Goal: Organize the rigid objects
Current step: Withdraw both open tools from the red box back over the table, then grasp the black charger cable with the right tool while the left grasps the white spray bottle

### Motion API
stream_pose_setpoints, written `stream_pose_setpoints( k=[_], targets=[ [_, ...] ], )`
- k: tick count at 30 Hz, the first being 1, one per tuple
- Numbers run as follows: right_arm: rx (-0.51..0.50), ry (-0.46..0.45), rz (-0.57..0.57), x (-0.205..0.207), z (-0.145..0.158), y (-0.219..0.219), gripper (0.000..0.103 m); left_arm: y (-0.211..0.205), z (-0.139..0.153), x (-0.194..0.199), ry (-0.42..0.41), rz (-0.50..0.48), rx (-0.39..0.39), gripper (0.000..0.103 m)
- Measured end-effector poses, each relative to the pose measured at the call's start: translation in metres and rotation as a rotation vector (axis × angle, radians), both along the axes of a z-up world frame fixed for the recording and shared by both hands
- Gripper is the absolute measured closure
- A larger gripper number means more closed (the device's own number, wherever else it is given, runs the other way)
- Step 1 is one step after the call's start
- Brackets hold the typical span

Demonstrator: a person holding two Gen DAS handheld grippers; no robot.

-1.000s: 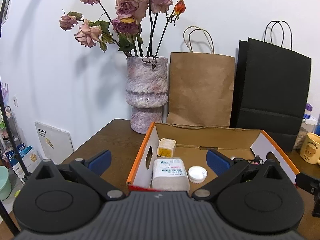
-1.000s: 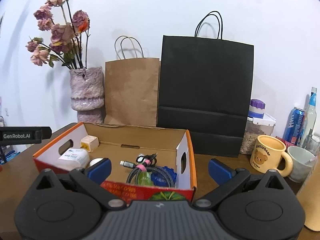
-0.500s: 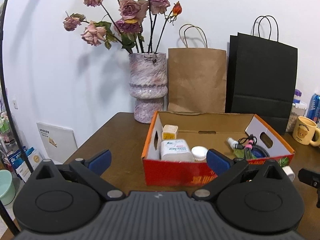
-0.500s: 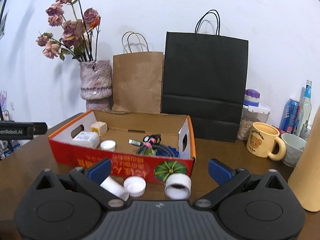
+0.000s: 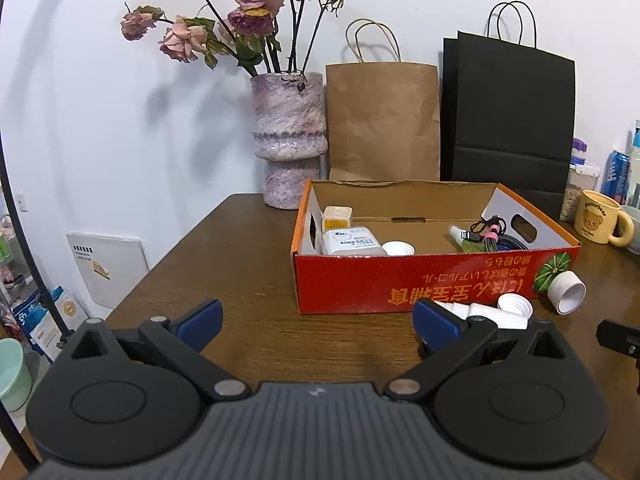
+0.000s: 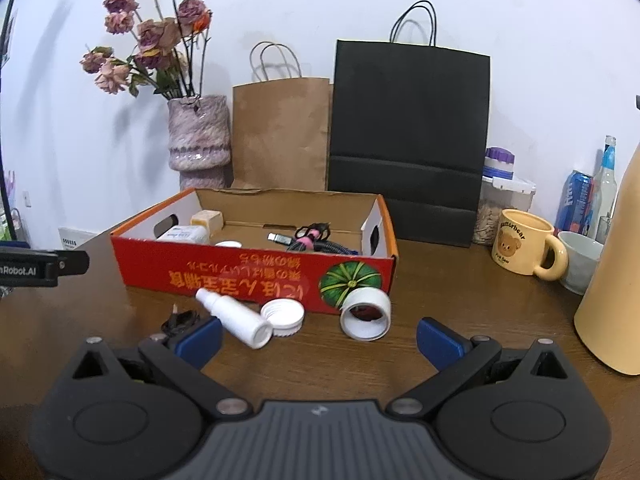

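While lying loose before the red box (image 6: 256, 276), grip light, stiff, slippery spray bottle (image 6: 234, 316) mid-barrel with wide-spread right gripper (image 6: 319, 336).

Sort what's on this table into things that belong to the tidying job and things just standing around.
Job:
red box
white spray bottle
ribbed white cap
white ring lid
small black item

Standing around:
vase
brown bag
black bag
bear mug
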State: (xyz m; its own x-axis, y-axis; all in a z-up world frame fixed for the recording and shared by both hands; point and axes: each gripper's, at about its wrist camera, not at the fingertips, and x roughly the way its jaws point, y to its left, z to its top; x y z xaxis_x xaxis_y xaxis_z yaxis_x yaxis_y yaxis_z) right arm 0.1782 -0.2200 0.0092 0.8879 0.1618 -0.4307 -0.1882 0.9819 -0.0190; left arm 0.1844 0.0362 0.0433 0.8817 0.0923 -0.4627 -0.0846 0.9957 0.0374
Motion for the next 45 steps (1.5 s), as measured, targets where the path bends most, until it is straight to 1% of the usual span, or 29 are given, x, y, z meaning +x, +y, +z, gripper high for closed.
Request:
stream_pose_setpoints(
  k=[2,7,12,17,21,23,25,29,31,32,33,34,35,40,45],
  targets=[
    [-0.01,0.003,-0.002,-0.001,-0.003,0.004,0.0,0.002,-0.002,0.001,0.007,-0.004,-0.007,0.0],
    [-0.038,0.017,0.014,0.001,-0.011,0.015,0.0,0.011,-0.005,-0.001,-0.005,-0.011,-0.004,0.0],
    [-0.05,0.054,0.043,0.007,-0.02,0.029,0.0,0.021,-0.007,0.004,0.014,0.021,-0.011,0.0],
    [-0.011,0.087,0.118,0.021,-0.024,0.051,0.0,0.029,-0.01,0.01,0.049,0.047,-0.006,0.0],
    [-0.049,0.103,0.181,0.033,-0.03,0.079,0.008,0.04,-0.009,0.008,0.048,0.049,-0.011,0.0],
    [-0.068,0.106,0.195,0.04,-0.032,0.091,0.011,0.045,-0.009,0.008,0.049,0.049,-0.015,0.0],
    [-0.089,0.103,0.196,0.046,-0.034,0.103,0.018,0.049,-0.008,0.007,0.047,0.048,-0.012,0.0],
    [-0.085,0.112,0.194,0.059,-0.035,0.115,0.02,0.054,-0.008,0.009,0.052,0.053,-0.02,0.0],
    [-0.09,0.113,0.2,0.065,-0.036,0.118,0.033,0.055,-0.009,0.009,0.057,0.058,-0.022,0.0],
    [-0.091,0.121,0.204,0.067,-0.037,0.12,0.036,0.056,-0.009,0.009,0.056,0.058,-0.025,0.0],
    [-0.091,0.138,0.208,0.07,-0.039,0.122,0.042,0.056,-0.009,0.009,0.057,0.057,-0.029,0.0],
    [-0.098,0.159,0.208,0.072,-0.042,0.124,0.051,0.057,-0.009,0.009,0.058,0.057,-0.029,0.0],
    [-0.092,0.159,0.214,0.072,-0.043,0.123,0.056,0.057,-0.009,0.009,0.057,0.058,-0.028,0.0],
    [-0.094,0.154,0.222,0.067,-0.044,0.123,0.06,0.056,-0.009,0.008,0.053,0.059,-0.029,0.0],
    [-0.088,0.142,0.22,0.064,-0.043,0.122,0.06,0.057,-0.009,0.008,0.048,0.062,-0.032,0.0]
  ],
)
